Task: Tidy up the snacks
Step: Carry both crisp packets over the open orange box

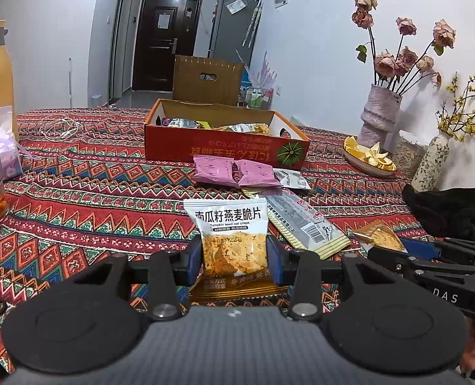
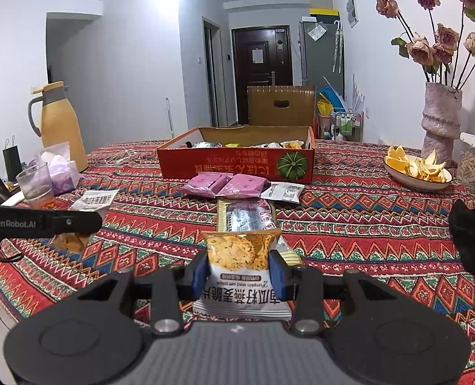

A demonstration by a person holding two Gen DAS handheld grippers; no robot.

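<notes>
Right gripper (image 2: 240, 271) fingers (image 2: 199, 272) clamping oat crisps packet (image 2: 240, 266), red box (image 2: 237, 160) beyond, patterned tablecloth (image 2: 366, 211)

Both cameras ride low over the patterned tablecloth (image 1: 93, 176), each looking forward and slightly down along its own gripper's fingers, toward the dark door (image 1: 160, 38) at the far end of the room.

Left wrist view: sits left of the other; the right gripper (image 1: 407, 247) enters at its right edge.

Right wrist view: the left gripper (image 2: 90, 221) enters at its left edge.

Each lens is very close to its own fingers and near the table.

Shared ground: the orange box (image 2: 237, 163), pink packets (image 2: 224, 186), flower vase (image 1: 377, 115), peel dish (image 2: 417, 173), yellow jug (image 2: 61, 128).
</notes>
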